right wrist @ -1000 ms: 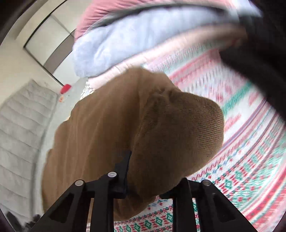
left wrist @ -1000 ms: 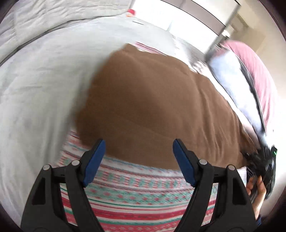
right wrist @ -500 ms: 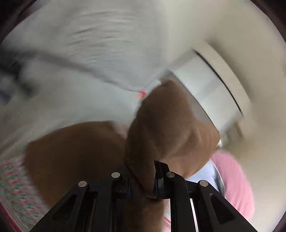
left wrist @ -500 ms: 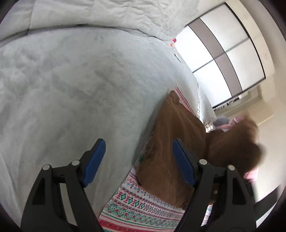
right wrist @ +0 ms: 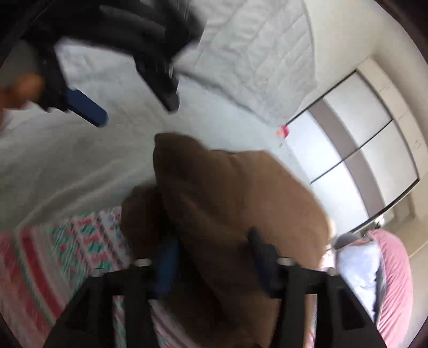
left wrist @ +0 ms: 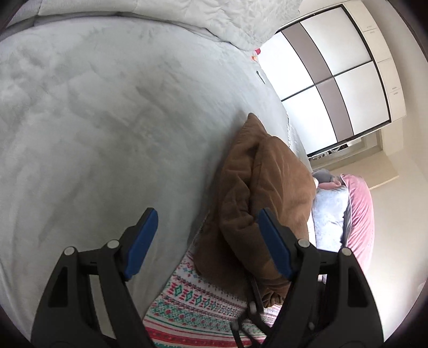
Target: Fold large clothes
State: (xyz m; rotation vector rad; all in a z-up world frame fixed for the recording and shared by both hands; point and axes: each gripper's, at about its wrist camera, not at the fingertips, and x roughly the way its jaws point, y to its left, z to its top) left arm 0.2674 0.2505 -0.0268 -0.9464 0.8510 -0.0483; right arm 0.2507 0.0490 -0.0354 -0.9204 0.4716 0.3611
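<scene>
A pale grey bed fills most of the left wrist view, its far end cut off under a rumpled quilt. On its near right part lies a patterned blanket, partly hidden. The brown garment sits bunched on that blanket, its lower edge hidden behind the tongs. The left tongs stand released over bare bed, grasping nothing. In the blurred right wrist view the right tongs are opening, the garment's fold between them; whether the pads touch it is hard to tell.
</scene>
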